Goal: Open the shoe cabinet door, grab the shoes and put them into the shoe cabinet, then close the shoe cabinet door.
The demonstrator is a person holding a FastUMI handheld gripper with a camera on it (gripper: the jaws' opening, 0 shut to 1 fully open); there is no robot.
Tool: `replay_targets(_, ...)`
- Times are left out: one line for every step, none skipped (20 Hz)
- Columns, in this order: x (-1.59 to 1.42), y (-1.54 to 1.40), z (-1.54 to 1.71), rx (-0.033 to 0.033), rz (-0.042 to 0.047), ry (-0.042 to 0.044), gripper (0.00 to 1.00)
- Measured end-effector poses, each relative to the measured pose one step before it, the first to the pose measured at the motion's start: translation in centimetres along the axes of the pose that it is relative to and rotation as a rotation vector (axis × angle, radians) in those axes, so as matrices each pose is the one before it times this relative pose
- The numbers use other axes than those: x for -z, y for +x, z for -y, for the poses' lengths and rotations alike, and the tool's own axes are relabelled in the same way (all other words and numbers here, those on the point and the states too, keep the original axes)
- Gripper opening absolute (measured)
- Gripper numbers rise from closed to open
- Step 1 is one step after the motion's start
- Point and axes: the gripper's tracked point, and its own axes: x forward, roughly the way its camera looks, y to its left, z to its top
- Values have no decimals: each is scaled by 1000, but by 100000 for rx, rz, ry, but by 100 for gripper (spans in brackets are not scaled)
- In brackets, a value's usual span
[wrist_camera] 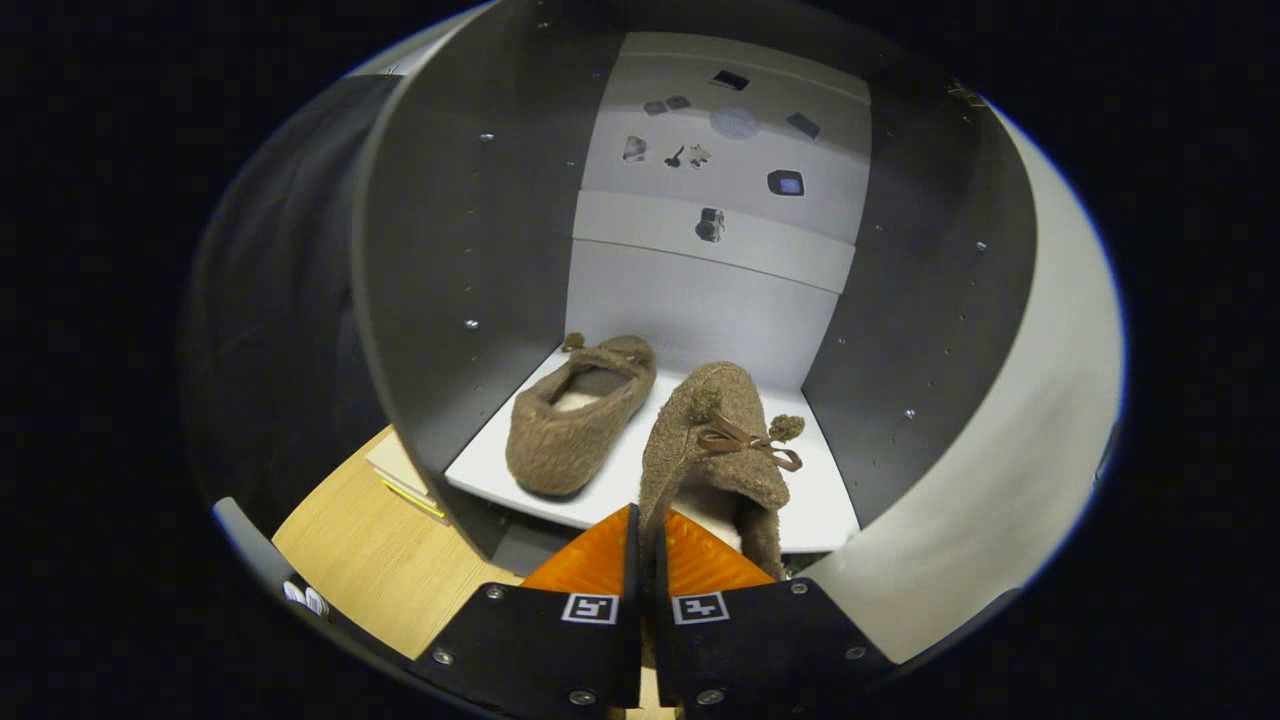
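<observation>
Gripper (pixel 646 545) pinches the near slipper's (pixel 715 440) heel rim over the cabinet shelf (pixel 640 470); second slipper (pixel 578 415) beyond-left.

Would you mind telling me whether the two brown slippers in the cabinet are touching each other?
Apart. The gripper view shows bare white shelf between the left slipper and the slipper pinched at its heel edge by the gripper.

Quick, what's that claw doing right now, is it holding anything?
Claw: closed, pinching the heel edge of the second slipper over the cabinet shelf.
</observation>
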Motion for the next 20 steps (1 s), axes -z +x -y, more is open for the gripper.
replay_targets(-478, 1159, 495, 189, -485, -407, 6)
replay_targets(-419, 1282, 436, 158, -361, -569, 6)
replay_targets(-148, 1003, 322, -407, -763, -533, 6)
replay_targets(-469, 985, -153, -2147, -204, 855, 6)
replay_targets(-106, 860, 244, -940, -1123, 418, 6)
replay_targets(-121, 922, 70, -1259, -1085, 682, 6)
replay_targets(-208, 748, 149, -356, -178, 392, 6)
replay_targets(-323, 693, 171, -620, 255, -118, 6)
replay_targets(-258, 630, 98, -720, 127, -385, 6)
replay_targets(-153, 791, -5, -875, -538, -433, 6)
replay_targets(26, 657, -9, -594, -973, -464, 6)
replay_targets(-70, 715, 46, -269, -808, 36, 6)
replay_targets(-39, 476, 56, -268, -566, 179, 6)
replay_targets(-230, 235, 4, -292, 550, 126, 6)
replay_targets(-64, 266, 84, -385, 63, -171, 6)
replay_targets(-63, 189, -63, -734, -279, 273, 6)
replay_targets(-64, 109, 52, -161, 112, 39, 6)
replay_targets(-49, -43, 50, 139, 497, 418, 11)
replay_targets(-109, -188, 21, 693, 457, 500, 14)
replay_targets(52, -70, 141, 1022, 645, 687, 22)
